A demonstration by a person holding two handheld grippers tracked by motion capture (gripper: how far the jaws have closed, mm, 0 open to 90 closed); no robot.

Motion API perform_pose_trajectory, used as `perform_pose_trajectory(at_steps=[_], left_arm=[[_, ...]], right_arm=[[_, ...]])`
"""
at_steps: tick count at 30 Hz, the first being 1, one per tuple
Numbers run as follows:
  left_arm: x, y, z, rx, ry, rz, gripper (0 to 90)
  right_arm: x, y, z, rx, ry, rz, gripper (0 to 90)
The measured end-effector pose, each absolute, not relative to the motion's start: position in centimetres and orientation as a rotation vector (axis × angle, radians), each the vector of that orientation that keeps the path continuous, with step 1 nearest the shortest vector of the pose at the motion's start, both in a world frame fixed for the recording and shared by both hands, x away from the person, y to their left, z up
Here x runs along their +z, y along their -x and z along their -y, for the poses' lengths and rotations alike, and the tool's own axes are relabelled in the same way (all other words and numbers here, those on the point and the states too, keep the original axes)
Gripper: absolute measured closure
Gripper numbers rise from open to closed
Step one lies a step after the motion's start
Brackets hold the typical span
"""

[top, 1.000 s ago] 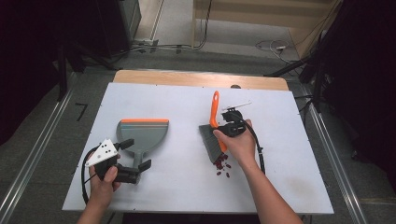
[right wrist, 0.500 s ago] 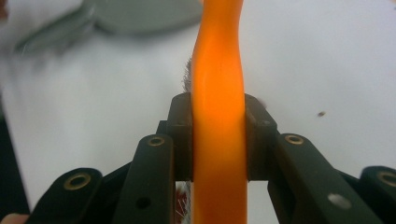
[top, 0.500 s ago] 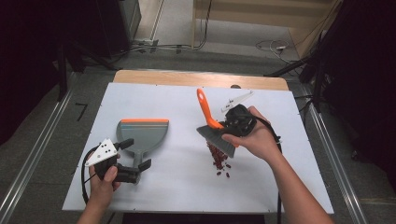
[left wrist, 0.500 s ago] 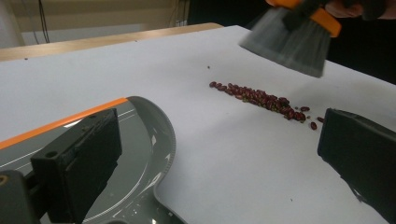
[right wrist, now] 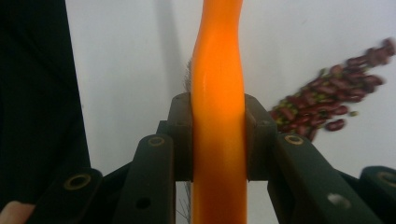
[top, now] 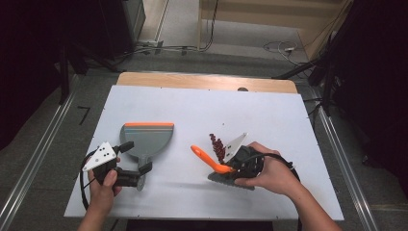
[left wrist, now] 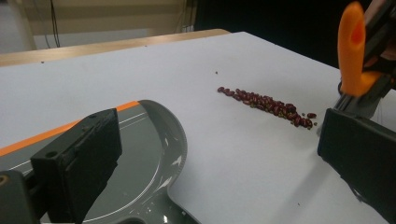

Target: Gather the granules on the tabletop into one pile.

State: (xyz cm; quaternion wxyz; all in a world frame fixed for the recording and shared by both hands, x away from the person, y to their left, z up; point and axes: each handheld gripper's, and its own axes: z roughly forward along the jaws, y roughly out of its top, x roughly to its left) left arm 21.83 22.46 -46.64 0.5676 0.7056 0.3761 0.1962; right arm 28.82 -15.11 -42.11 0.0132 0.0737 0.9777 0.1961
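Note:
A grey dustpan (top: 146, 139) with an orange front lip lies left of centre on the white table (top: 192, 106). My left gripper (top: 138, 157) stands open at the pan's handle end, one jaw on each side. In the left gripper view (left wrist: 219, 154) the dustpan (left wrist: 140, 140) lies between the wide-apart jaws. A short row of dark red beans (top: 217, 144) (left wrist: 271, 105) (right wrist: 336, 102) lies just beyond the brush. My right gripper (top: 228, 168) (right wrist: 218, 135) is shut on the brush's orange handle (top: 206, 158) (right wrist: 217, 70) (left wrist: 352, 46). The grey bristles (top: 226, 179) rest near the table's front.
A wooden strip (top: 207, 81) runs along the table's far edge, with a dark floor, rails and cables beyond. Bare white surface spans the far half and the right side. A black cable (top: 281, 159) trails from the right gripper.
The right hand swung the brush from the far side of the beans round to their near side, handle now pointing left. The beans now lie farther back in a row. The left gripper stayed put.

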Motion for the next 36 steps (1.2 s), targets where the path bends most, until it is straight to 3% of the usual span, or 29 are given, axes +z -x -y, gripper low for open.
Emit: perform_pose_trajectory(at_steps=[6, 36], left_arm=[[-46.7, -21.8, -22.4, 0.459, -1.659, -0.884, 0.2], [-46.9, -22.0, -22.0, 0.452, -1.681, -0.877, 0.2]], right_arm=[[-44.1, -30.5, 14.5, 0.593, -0.194, -3.027, 68.2], [-44.8, -37.8, 13.9, 0.738, -0.163, -2.902, 67.2]])
